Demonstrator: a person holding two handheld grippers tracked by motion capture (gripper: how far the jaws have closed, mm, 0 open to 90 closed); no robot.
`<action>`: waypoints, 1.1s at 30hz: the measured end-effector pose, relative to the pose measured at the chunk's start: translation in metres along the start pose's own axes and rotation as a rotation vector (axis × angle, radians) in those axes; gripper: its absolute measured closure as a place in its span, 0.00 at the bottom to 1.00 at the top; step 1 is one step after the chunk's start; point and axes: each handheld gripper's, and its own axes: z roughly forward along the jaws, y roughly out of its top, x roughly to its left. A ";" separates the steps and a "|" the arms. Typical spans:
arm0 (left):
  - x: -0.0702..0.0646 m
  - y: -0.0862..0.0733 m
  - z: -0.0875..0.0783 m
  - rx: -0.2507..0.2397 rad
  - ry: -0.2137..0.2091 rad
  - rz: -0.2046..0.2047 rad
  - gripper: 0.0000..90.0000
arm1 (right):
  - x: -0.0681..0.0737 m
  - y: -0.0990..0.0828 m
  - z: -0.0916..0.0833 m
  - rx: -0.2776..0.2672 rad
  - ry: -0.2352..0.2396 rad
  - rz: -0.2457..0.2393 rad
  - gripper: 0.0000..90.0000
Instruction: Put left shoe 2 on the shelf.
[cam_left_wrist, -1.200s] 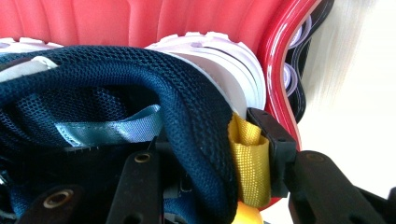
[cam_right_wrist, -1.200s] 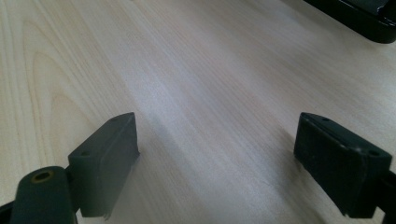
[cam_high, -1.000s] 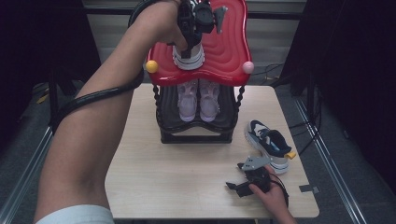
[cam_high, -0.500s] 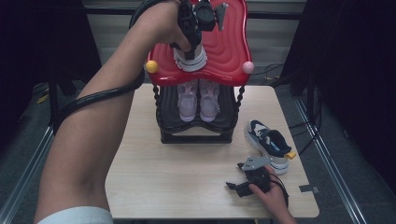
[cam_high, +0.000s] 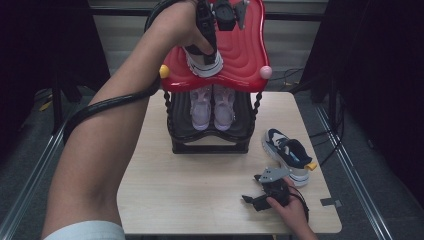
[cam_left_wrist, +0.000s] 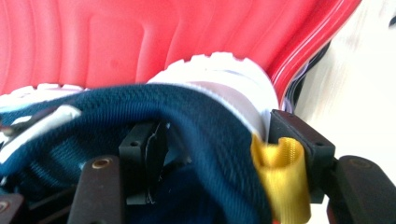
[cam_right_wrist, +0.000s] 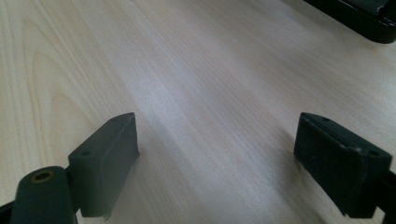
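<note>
- Up top, the left gripper (cam_high: 210, 47) sits over the red upper shelf (cam_high: 245, 55) of the shoe rack (cam_high: 210, 145), at the heel end of a navy-and-white sneaker (cam_high: 204, 64).
- Sneaker rests on that red shelf, near its left-front edge, sole down on the ribbed surface.
- Left gripper view: navy collar of the sneaker (cam_left_wrist: 187, 140) runs between the 2 jaws; the yellow heel loop (cam_left_wrist: 280, 177) lies against the right jaw's inner face, while the left jaw stands inside the shoe opening.
- Left jaws have just been opening, w/ the collar between them; can't tell for sure whether the pads press on it at this instant, looks loosened.
- Right gripper (cam_high: 260, 197) lies low at the counter (cam_high: 200, 200) front-right, held by the right hand (cam_high: 292, 212).
- Right gripper view: its 2 jaws stand wide apart, w/ bare wood grain of the counter (cam_right_wrist: 196, 93) between them, nothing held.
- 2nd navy sneaker (cam_high: 287, 155) lies on the counter just beyond the right gripper, to the right of the rack, yellow tab at its near end.
- Lower black shelf of the rack carries 2 pale lilac sneakers (cam_high: 212, 105) side by side.
</note>
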 end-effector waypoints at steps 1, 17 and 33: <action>0.001 0.001 0.001 0.008 0.002 -0.001 0.42 | 0.000 0.000 0.000 0.000 0.000 0.000 0.15; -0.001 0.002 -0.004 0.046 -0.056 0.005 0.65 | 0.000 0.000 0.000 -0.001 0.000 0.000 0.15; -0.005 -0.005 -0.003 0.081 -0.063 0.113 0.69 | 0.000 0.000 0.000 -0.002 0.000 0.000 0.15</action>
